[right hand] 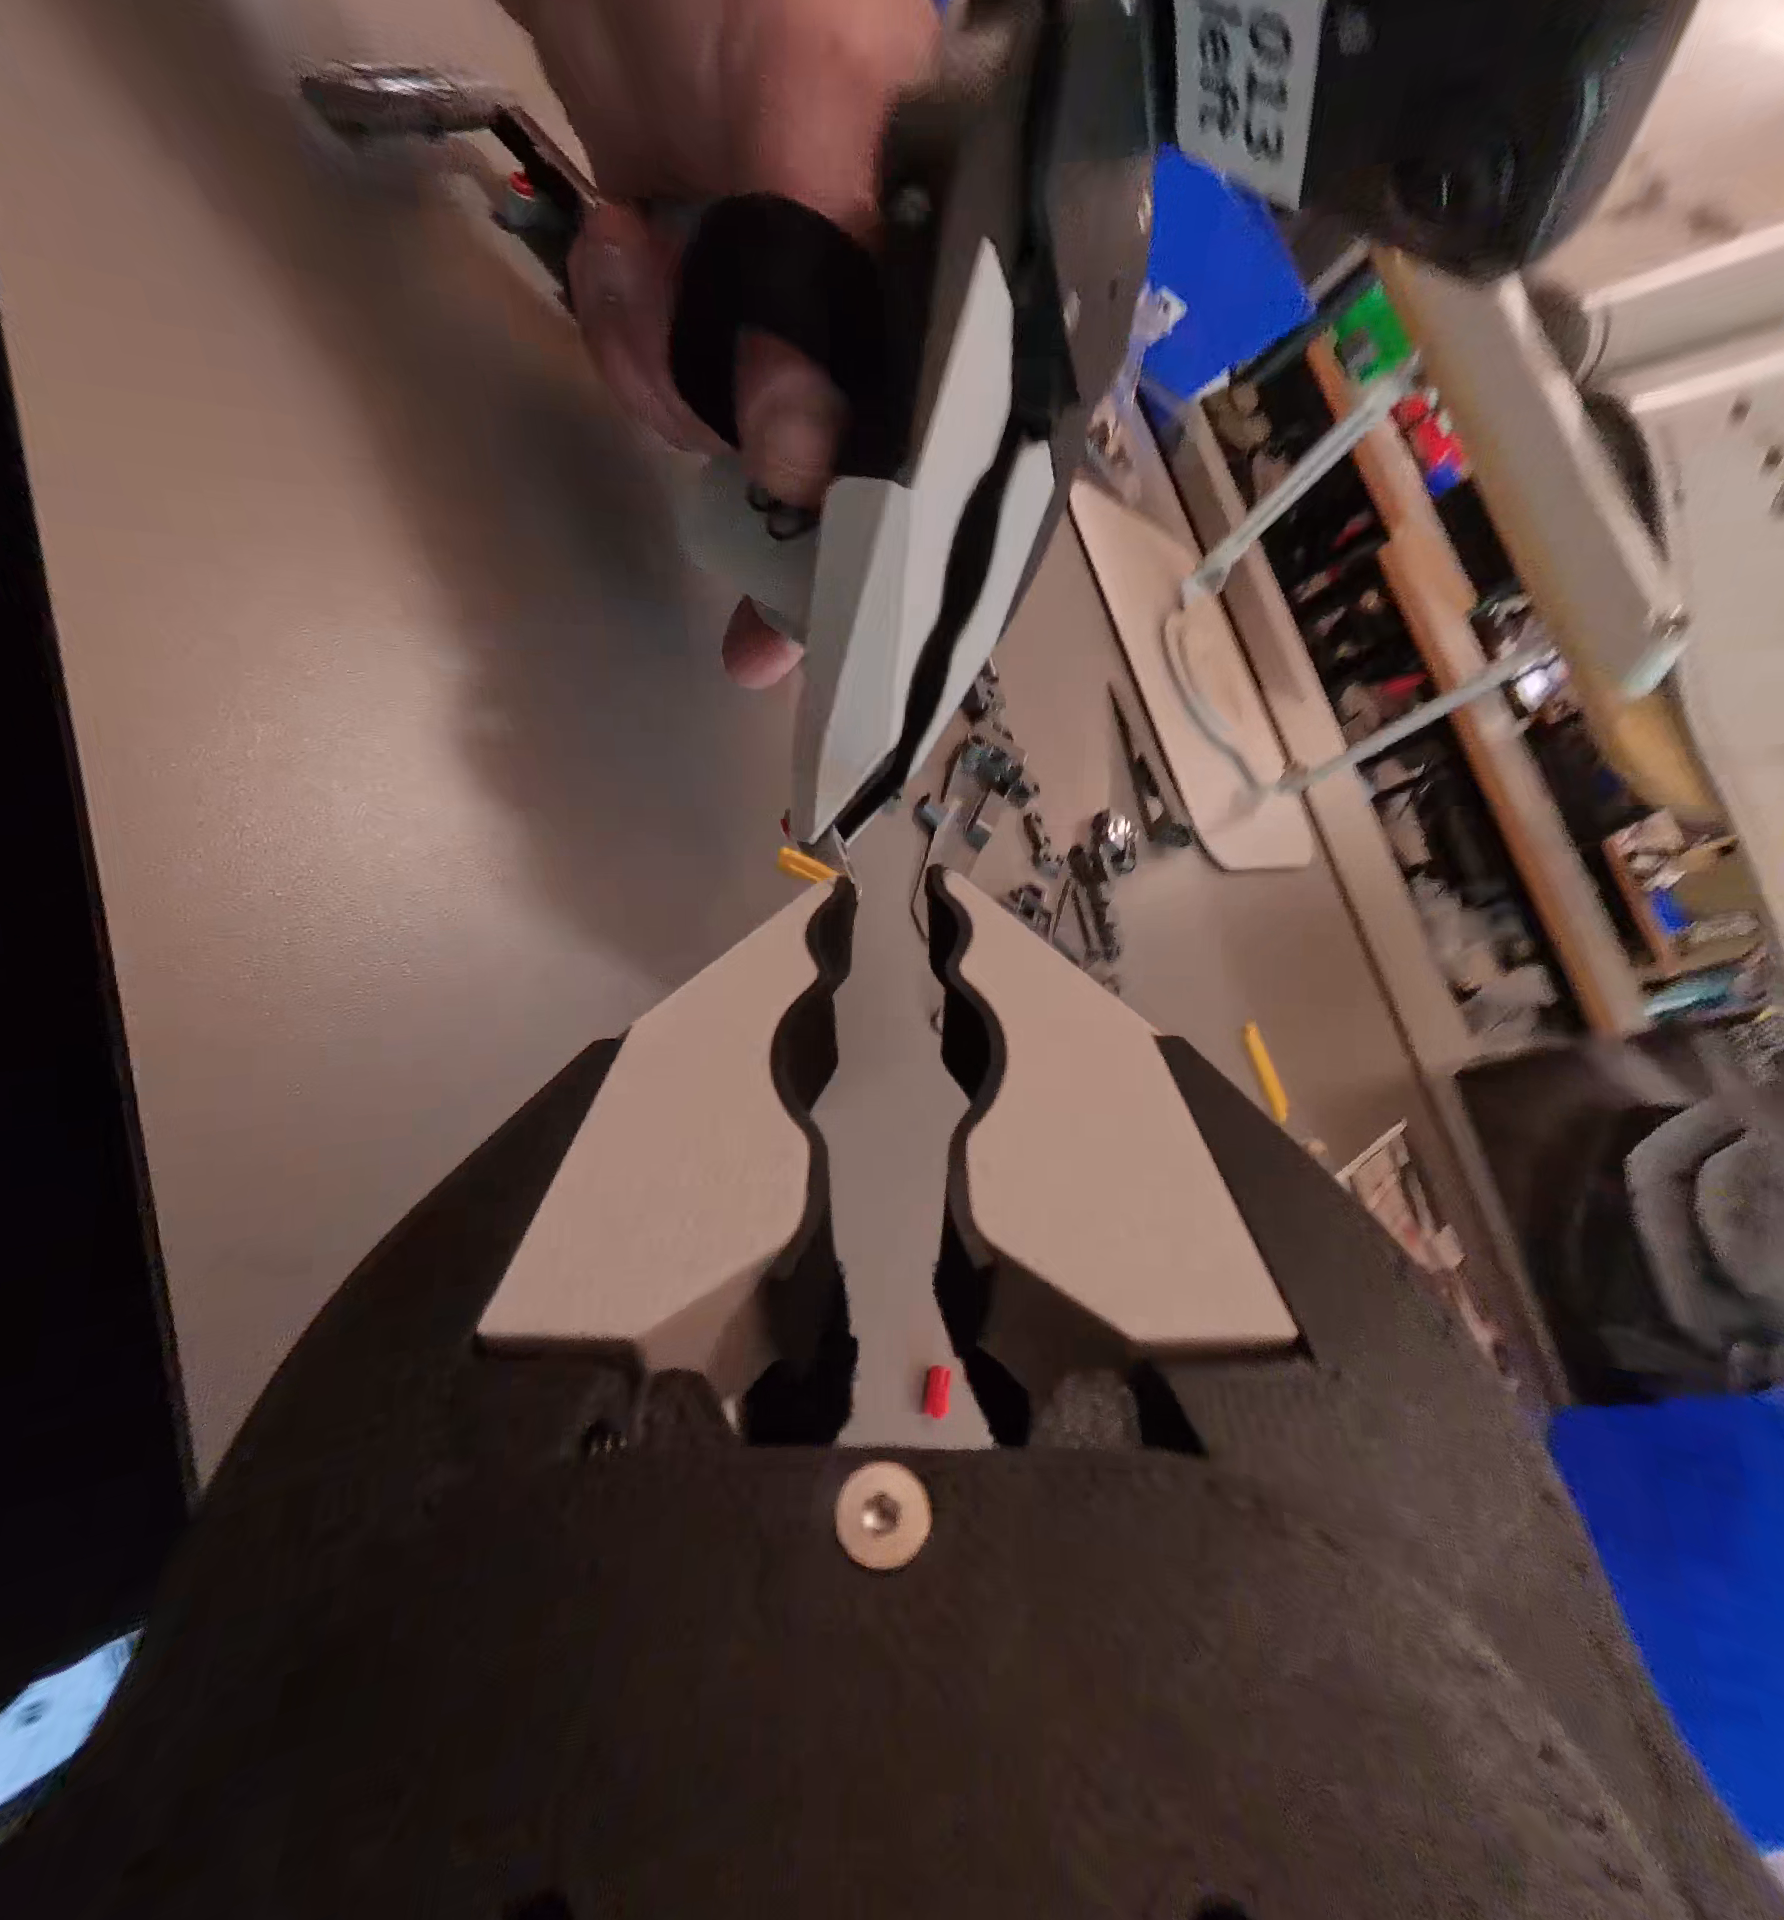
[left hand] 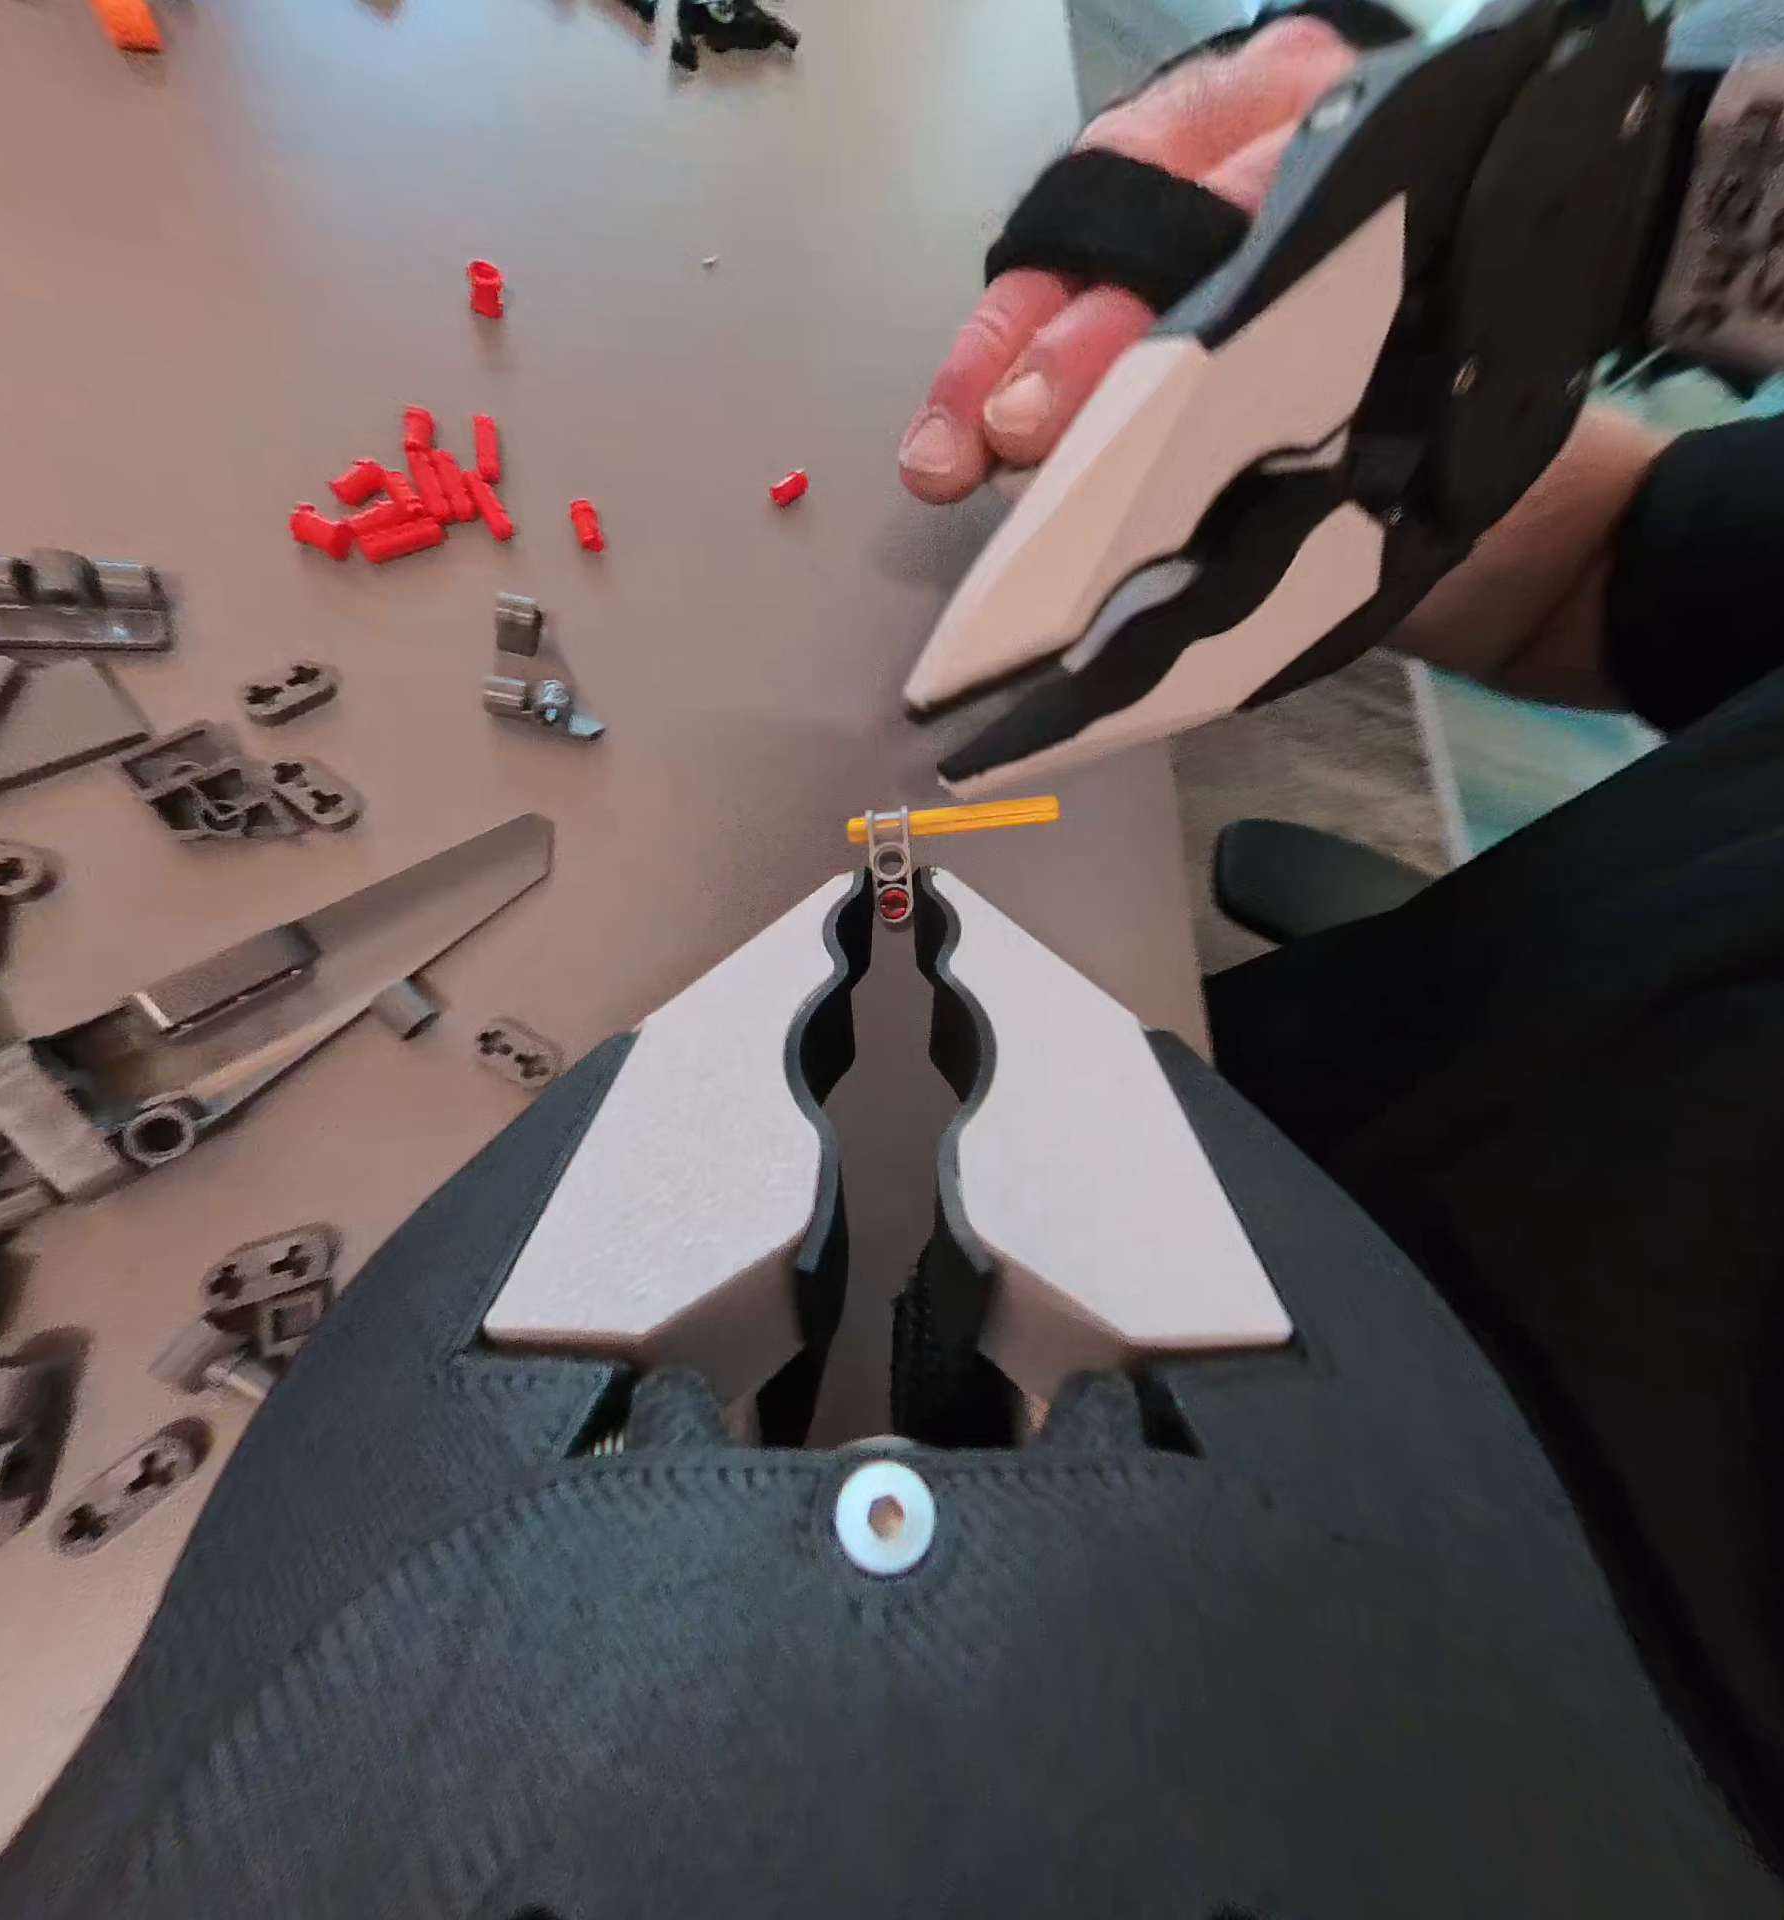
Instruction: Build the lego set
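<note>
My left gripper (left hand: 893, 896) is shut on a small grey beam (left hand: 890, 862) and holds it above the table. A red pin (left hand: 893, 903) sits in the beam's lower hole, between the fingertips. A yellow axle (left hand: 971, 817) runs through the beam's top hole and sticks out to the right. My right gripper (left hand: 929, 743) hovers just above the axle's right half with its jaws a little apart. In the right wrist view my right gripper (right hand: 890, 888) is open and empty. There the axle's end (right hand: 800, 862) shows just left of its left fingertip, under the left gripper's tip (right hand: 831, 826).
A pile of red pins (left hand: 410, 499) and several grey parts (left hand: 244, 790) lie on the brown table at left, with a long flat grey piece (left hand: 348, 935). The table edge (left hand: 1189, 883) runs close on the right. Shelving (right hand: 1490, 727) and a blue bin (right hand: 1719, 1621) stand beyond. My two grippers' fingertips are within a few centimetres of each other.
</note>
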